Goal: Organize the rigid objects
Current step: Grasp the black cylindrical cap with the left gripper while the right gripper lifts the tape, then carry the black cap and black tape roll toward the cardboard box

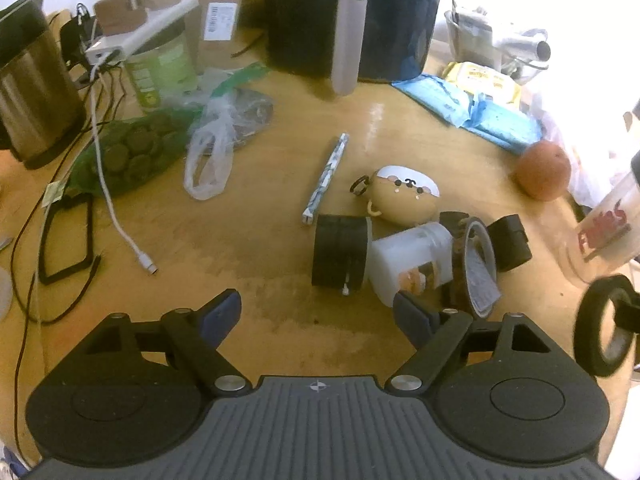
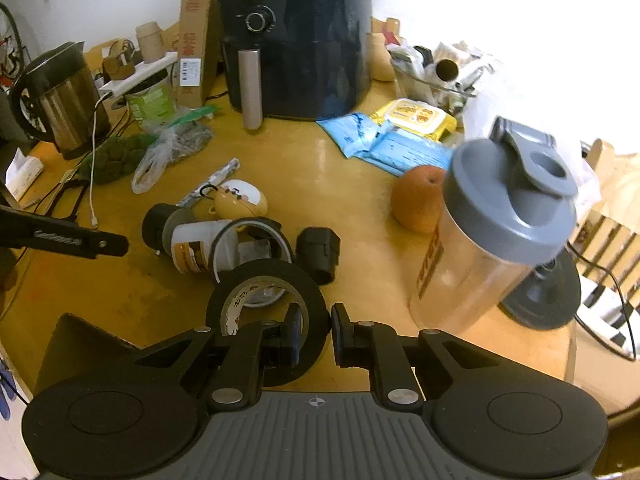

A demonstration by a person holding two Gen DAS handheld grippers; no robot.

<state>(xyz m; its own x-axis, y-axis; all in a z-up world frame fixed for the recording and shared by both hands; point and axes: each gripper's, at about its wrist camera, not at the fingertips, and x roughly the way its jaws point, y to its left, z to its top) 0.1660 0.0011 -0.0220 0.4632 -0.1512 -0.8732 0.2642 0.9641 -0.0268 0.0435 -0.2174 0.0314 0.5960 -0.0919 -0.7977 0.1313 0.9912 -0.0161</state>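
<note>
A huddle of small objects lies mid-table: a black cylinder (image 1: 340,252), a white jar (image 1: 412,264) on its side, a tape ring (image 1: 476,264) standing on edge, a black cap-like piece (image 1: 512,244) and a cartoon-face case (image 1: 404,196). My left gripper (image 1: 316,312) hangs open just in front of the cylinder and jar, nothing between its fingers. My right gripper (image 2: 316,330) is shut on the wall of a black tape roll (image 2: 264,308), lifted off the table; that roll (image 1: 604,328) shows at the right edge of the left wrist view.
A clear shaker bottle (image 2: 492,232) with a grey lid stands right of the huddle, an orange (image 2: 418,200) behind it. A black air fryer (image 2: 300,40), a kettle (image 2: 60,100), bags, cables and wipes packs crowd the back. A wrapped stick (image 1: 326,178) lies nearby.
</note>
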